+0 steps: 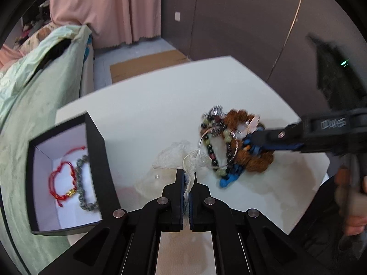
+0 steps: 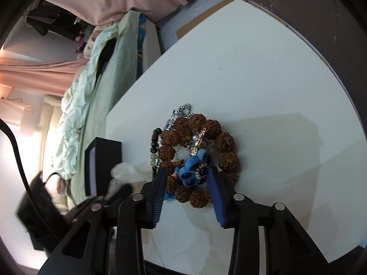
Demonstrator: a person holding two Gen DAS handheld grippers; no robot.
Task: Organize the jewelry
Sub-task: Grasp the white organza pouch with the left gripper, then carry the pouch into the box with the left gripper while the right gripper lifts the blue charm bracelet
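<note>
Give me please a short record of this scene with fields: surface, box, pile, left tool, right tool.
surface: white table
box: black box, open, at the table edge; inside lie a red cord bracelet and a grey bead bracelet
pile: jewelry pile with brown seed beads, blue pieces, silver chains
left tool: left gripper, jaws shut on a clear plastic bag
right tool: right gripper, jaws on both sides of the pile's blue piece, not yet pressing
</note>
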